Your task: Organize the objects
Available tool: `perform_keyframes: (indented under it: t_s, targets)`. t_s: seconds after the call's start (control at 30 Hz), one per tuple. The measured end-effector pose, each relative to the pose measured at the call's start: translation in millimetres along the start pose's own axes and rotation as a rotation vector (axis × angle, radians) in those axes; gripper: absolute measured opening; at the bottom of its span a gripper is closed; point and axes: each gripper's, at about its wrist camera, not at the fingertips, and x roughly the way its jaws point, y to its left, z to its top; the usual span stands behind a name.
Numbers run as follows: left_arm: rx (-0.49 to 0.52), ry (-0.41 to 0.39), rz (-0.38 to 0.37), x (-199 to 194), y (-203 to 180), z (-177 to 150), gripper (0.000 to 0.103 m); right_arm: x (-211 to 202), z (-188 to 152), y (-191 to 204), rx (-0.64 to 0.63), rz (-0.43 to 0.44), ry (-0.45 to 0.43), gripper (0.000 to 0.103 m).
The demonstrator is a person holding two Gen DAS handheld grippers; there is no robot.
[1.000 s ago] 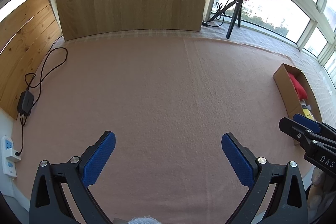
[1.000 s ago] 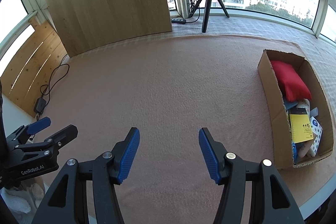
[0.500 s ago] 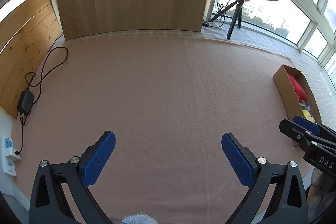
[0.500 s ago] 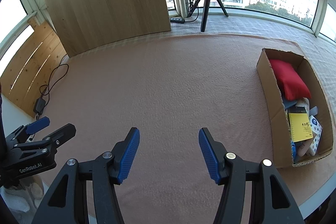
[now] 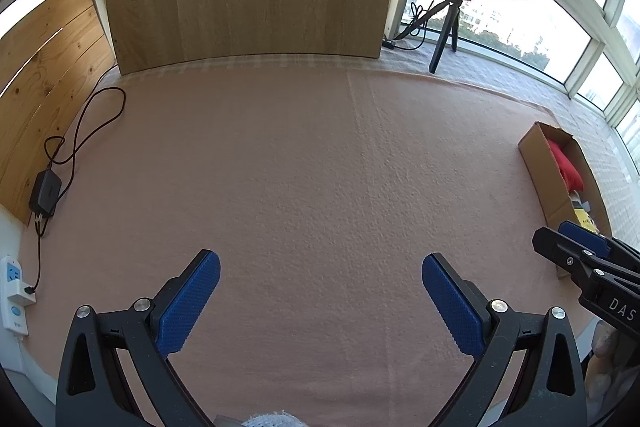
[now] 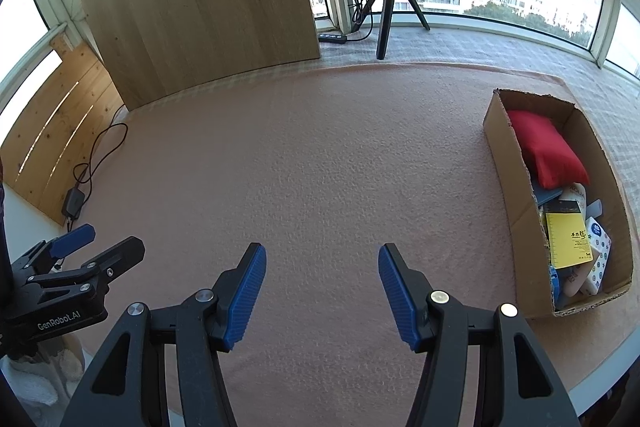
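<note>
Between the spread, empty jaws of both the left gripper and right gripper lies only carpet; reaching rightward could knock the full box.

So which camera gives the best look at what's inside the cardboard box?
The right wrist view: the cardboard box opens toward it, showing the red cushion and yellow booklet. The left wrist view catches it edge-on, partly behind the right gripper.
</note>
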Motion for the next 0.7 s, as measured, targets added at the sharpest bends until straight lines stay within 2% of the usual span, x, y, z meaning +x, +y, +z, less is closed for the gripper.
perform_keyframes:
  t_s: [0.7]
  targets:
    - [0.004, 0.01, 0.006, 2.6, -2.1, -0.5, 0.102, 0.0, -2.2, -3.1, 0.01, 0.0, 0.004, 0.055]
